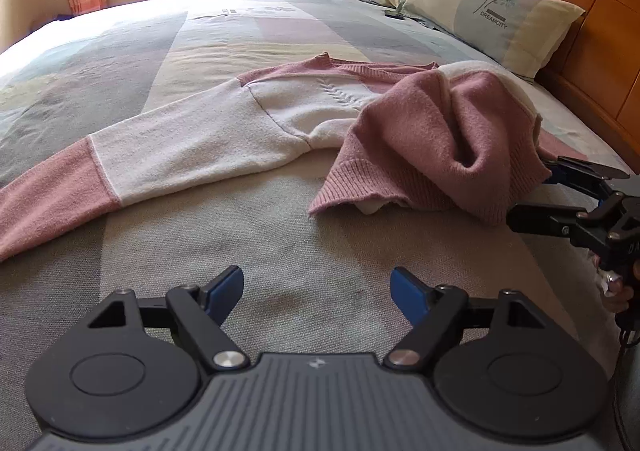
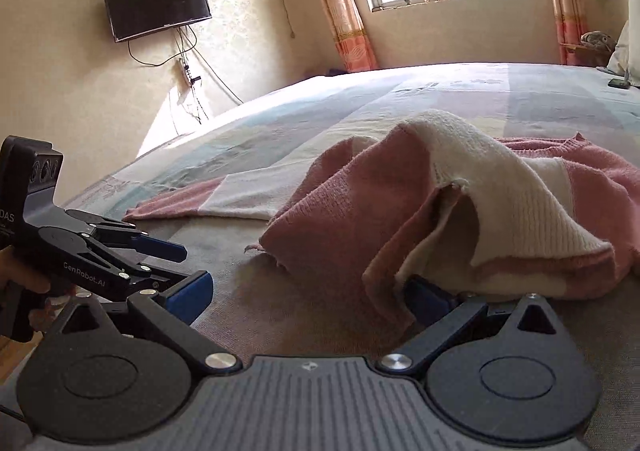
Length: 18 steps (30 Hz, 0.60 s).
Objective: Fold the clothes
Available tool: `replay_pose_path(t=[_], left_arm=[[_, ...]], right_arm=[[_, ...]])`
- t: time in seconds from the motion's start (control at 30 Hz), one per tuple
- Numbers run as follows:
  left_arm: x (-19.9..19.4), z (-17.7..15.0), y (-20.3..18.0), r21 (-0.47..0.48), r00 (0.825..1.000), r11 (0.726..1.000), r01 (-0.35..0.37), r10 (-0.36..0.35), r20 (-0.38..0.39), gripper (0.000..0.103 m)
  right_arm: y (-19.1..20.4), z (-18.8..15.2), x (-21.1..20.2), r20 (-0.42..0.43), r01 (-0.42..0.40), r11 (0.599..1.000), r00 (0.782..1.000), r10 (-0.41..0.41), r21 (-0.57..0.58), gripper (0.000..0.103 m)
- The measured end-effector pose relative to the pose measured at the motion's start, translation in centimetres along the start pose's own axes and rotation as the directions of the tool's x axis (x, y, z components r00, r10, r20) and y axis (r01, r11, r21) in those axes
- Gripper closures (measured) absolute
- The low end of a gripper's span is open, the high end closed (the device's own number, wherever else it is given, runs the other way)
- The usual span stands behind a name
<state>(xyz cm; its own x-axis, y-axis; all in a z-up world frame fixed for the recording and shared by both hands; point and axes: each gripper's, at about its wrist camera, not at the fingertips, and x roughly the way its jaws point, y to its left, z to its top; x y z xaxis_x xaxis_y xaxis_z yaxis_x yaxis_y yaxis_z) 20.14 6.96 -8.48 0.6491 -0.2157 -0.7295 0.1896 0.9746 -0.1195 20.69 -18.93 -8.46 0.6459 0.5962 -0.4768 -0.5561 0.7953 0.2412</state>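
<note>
Sweater [image 1: 280, 119] hem drapes the spread right tongs [image 2: 304, 291], seemingly ungripped; left tongs [image 1: 316, 291], wide and empty, should pinch the sleeve.

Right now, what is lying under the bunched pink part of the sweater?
Under the bunched pink part a bit of white fabric shows, resting on the bedspread. The right gripper's blue finger is partly covered; anything deeper is hidden.

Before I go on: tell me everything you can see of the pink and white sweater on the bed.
The sweater is a soft knit in dusty pink and cream blocks, with ribbed hem and a leaf motif on the chest. It lies on the bed; one sleeve stretches flat with a pink cuff, while the other side is bunched up. There the cloth drapes over one finger of the open right tool. The left tool is open, clear of it.
</note>
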Motion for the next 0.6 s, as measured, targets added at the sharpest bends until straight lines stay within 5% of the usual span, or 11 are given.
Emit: replay_pose_path(t=[0.13, 0.33, 0.6], left_arm=[[0.5, -0.3, 0.2, -0.008, 1.0, 1.0, 0.012, -0.012, -0.008, 0.022], [1.1, -0.8, 0.2, -0.002, 1.0, 1.0, 0.023, -0.023, -0.02, 0.021], [1.2, -1.3, 0.3, 0.011, 0.999, 0.999, 0.047, -0.047, -0.01, 0.017]], right_arm=[[-1.1, 0.1, -0.5, 0.045, 0.003, 0.998, 0.999, -0.006, 0.063, 0.0], [-2.7, 1.3, 0.3, 0.083, -0.127, 0.978, 0.99, 0.114, 0.163, 0.0], [-3.5, 0.0, 1.1, 0.055, -0.068, 0.985, 0.997, 0.06, 0.161, 0.014]])
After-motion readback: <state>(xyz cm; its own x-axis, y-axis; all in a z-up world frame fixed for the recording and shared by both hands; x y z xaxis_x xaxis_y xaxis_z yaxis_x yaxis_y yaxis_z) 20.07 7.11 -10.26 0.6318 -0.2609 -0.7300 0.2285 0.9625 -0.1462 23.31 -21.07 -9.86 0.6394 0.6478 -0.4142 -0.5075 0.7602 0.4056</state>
